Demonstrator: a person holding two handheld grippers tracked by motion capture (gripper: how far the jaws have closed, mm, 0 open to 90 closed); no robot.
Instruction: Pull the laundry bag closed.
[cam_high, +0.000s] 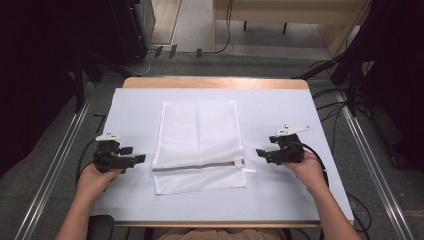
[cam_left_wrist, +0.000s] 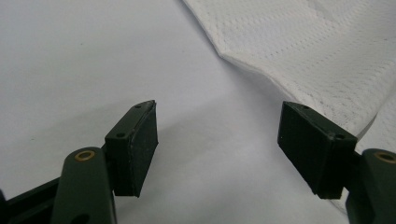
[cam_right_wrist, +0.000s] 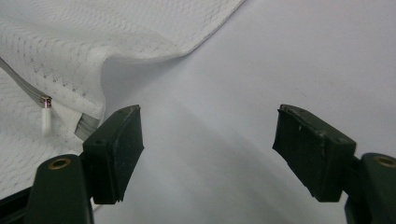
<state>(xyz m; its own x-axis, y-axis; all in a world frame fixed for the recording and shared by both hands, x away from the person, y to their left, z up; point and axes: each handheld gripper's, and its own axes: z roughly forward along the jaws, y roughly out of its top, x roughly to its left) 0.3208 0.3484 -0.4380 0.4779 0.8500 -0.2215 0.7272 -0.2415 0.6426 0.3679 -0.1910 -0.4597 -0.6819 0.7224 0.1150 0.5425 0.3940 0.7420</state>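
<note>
Mesh laundry bag (cam_high: 198, 145) lies flat in the middle of the table (cam_high: 280, 200), between the two tongs and touched by neither. It looks very light, soft and limp, so it will likely sag and fold when lifted; a pinch at an edge or corner on each side should carry it, and the thin weave may slip from a shallow bite. It is white, rectangular and fine-holed, with a grey zipper (cam_high: 197, 166) running across near the person's end and a small white pull tab (cam_right_wrist: 45, 120) at its right end. The left tongs (cam_high: 136, 159) stand spread just beside the bag's left edge, empty; the right tongs (cam_high: 261, 152) stand spread just beside the zipper's end, also empty.
</note>
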